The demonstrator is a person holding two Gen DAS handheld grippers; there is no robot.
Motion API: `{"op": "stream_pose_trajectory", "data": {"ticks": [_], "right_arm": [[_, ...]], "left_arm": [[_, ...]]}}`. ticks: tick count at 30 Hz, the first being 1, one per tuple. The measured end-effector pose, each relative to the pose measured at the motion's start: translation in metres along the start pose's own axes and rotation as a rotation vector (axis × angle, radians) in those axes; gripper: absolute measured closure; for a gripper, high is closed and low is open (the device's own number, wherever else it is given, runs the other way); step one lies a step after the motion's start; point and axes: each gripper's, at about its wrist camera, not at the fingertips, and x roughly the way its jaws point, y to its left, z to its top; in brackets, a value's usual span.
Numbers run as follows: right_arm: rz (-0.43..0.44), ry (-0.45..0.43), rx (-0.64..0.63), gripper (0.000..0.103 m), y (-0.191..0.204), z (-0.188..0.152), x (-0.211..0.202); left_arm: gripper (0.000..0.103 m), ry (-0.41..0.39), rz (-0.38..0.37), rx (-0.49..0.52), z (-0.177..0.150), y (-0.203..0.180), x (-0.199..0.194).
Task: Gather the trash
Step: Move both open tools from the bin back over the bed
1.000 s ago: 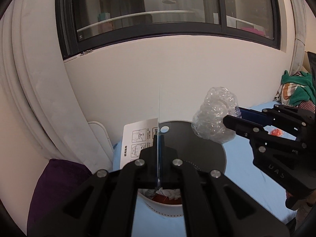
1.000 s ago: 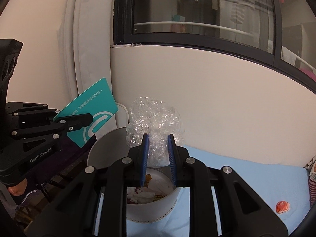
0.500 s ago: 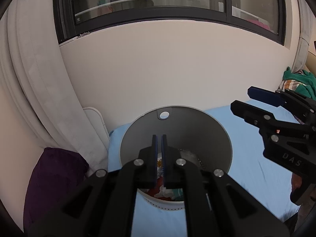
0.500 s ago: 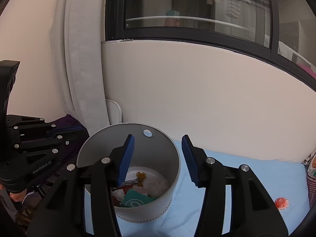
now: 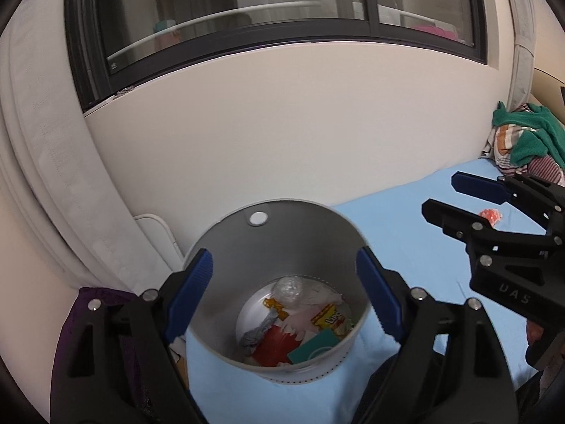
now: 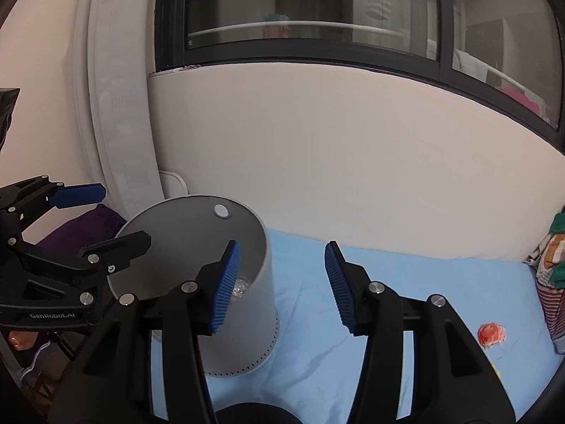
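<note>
both claws, left claw (image 5: 282, 300) and right claw (image 6: 280, 284), hang released over the bin (image 5: 279, 247), which holds wrappers. the red wrapper (image 6: 491, 334) lies on the bed (image 6: 406, 275); best approach low with the right, pinching its crumpled middle.

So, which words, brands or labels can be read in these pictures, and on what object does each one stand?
"GenRobot.AI": on the left claw body, in the right wrist view.
"UAS": as it reads on the right claw body, in the left wrist view.
"LIPO": partly hidden, on a yellow wrapper in the trash bin.
White logo on the teal card: unreadable.
</note>
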Motion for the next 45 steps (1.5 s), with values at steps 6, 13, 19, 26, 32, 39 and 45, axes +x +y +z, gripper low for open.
{"op": "stream_pose_trajectory", "data": {"ticks": [6, 13, 19, 26, 32, 39, 45], "right_arm": [[-0.105, 0.01, 0.067, 0.055, -0.046, -0.026, -0.021], [-0.275, 0.027, 0.161, 0.055, -0.112, -0.066, -0.057], [-0.437, 0.053, 0.25, 0.048, -0.175, -0.106, -0.085], [-0.574, 0.098, 0.385, 0.048, -0.251, -0.16, -0.103], [-0.631, 0.138, 0.458, 0.048, -0.296, -0.196, -0.1], [-0.661, 0.175, 0.524, 0.048, -0.342, -0.232, -0.079], [-0.67, 0.197, 0.577, 0.048, -0.387, -0.259, -0.051]], "left_arm": [[0.02, 0.002, -0.071, 0.047, 0.005, -0.044, 0.01], [0.02, 0.005, -0.192, 0.132, 0.011, -0.119, 0.027], [0.02, 0.002, -0.303, 0.215, 0.014, -0.193, 0.044], [0.02, 0.047, -0.399, 0.288, 0.01, -0.272, 0.079], [0.02, 0.077, -0.467, 0.347, 0.007, -0.335, 0.11], [0.02, 0.118, -0.527, 0.405, 0.003, -0.395, 0.149], [0.02, 0.157, -0.563, 0.447, -0.004, -0.437, 0.191]]}}
